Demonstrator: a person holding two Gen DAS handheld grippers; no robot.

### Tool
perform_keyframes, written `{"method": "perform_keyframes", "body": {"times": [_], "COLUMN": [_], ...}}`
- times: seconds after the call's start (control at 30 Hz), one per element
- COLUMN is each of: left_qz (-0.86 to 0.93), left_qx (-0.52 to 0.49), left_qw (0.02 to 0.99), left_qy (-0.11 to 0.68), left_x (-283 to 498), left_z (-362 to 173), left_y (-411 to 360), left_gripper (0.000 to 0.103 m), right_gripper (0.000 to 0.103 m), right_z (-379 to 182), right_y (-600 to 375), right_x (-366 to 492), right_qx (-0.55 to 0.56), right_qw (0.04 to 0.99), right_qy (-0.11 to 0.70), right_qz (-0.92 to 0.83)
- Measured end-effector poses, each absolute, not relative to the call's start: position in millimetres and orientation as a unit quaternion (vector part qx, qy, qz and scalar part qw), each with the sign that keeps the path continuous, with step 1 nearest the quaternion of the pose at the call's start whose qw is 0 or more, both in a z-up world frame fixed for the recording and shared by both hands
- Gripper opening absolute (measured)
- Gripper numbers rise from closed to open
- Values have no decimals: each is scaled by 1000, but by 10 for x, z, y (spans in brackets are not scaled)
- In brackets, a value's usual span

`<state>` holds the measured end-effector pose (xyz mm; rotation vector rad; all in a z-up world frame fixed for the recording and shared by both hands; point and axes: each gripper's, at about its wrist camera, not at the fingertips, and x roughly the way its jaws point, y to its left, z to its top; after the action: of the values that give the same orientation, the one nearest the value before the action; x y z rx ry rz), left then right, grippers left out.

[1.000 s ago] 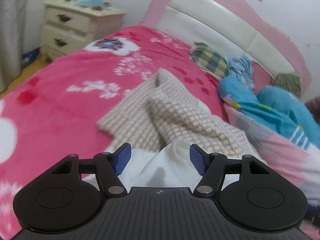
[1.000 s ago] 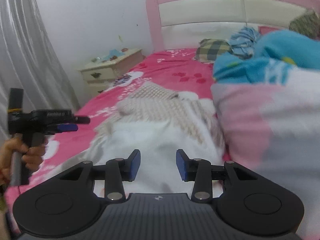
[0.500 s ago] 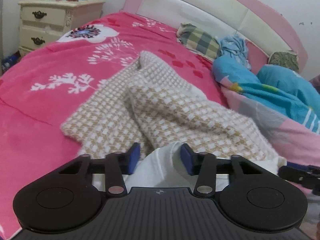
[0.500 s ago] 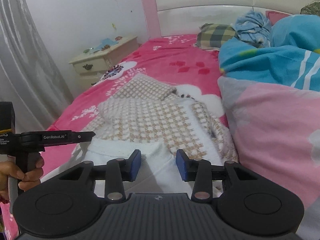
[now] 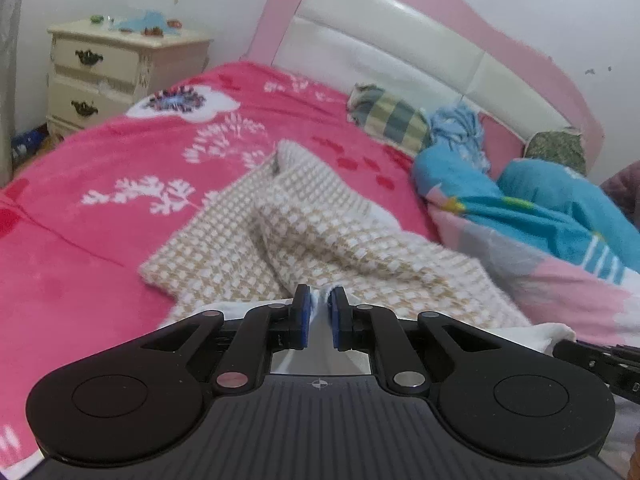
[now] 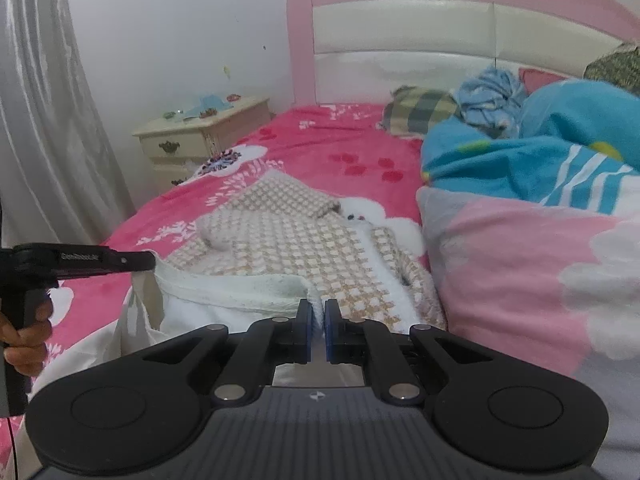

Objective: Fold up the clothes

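Observation:
A white garment (image 6: 224,300) lies at the near end of the pink bed, its ribbed edge stretched between my two grippers. My left gripper (image 5: 319,308) is shut on a fold of the white garment (image 5: 320,332). It also shows from the side in the right wrist view (image 6: 150,260), pinching the garment's left corner and holding it lifted. My right gripper (image 6: 318,312) is shut on the garment's edge further right. A beige-and-white checked knit sweater (image 5: 312,240) lies crumpled just beyond the garment; it also shows in the right wrist view (image 6: 304,244).
A pink flowered blanket (image 5: 120,184) covers the bed. A blue-and-pink quilt (image 6: 520,240) is heaped on the right. A plaid pillow (image 5: 390,120) and blue cloth (image 5: 460,124) lie by the pink headboard (image 5: 400,48). A cream nightstand (image 5: 120,68) stands left; a grey curtain (image 6: 48,120) hangs beside it.
Both grippers went from open to shut, each pinching the white garment's edge. The left one has lifted its corner off the bed.

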<state>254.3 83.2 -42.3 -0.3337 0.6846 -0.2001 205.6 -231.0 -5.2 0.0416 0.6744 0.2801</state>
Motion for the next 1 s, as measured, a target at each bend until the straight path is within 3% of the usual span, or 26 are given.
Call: {"method": "perform_keyframes", "body": {"times": [0.4, 0.67, 1.0], "left_qz": [-129, -162, -207], "left_qx": [-154, -104, -44], "left_qw": [930, 938, 933], "left_qy": [308, 288, 291], "left_x": [1611, 581, -663], "left_z": [0, 107, -84], "left_y": [958, 934, 887], "left_gripper": [8, 7, 7], "right_gripper": [7, 6, 6], "right_z": [141, 273, -158], "right_y": [-2240, -2199, -2211], "right_x": [1286, 286, -1125], "right_qx": [0, -22, 58], "right_qw": [942, 949, 951], "right_qy": [307, 282, 277], "right_qz": [134, 141, 124]}}
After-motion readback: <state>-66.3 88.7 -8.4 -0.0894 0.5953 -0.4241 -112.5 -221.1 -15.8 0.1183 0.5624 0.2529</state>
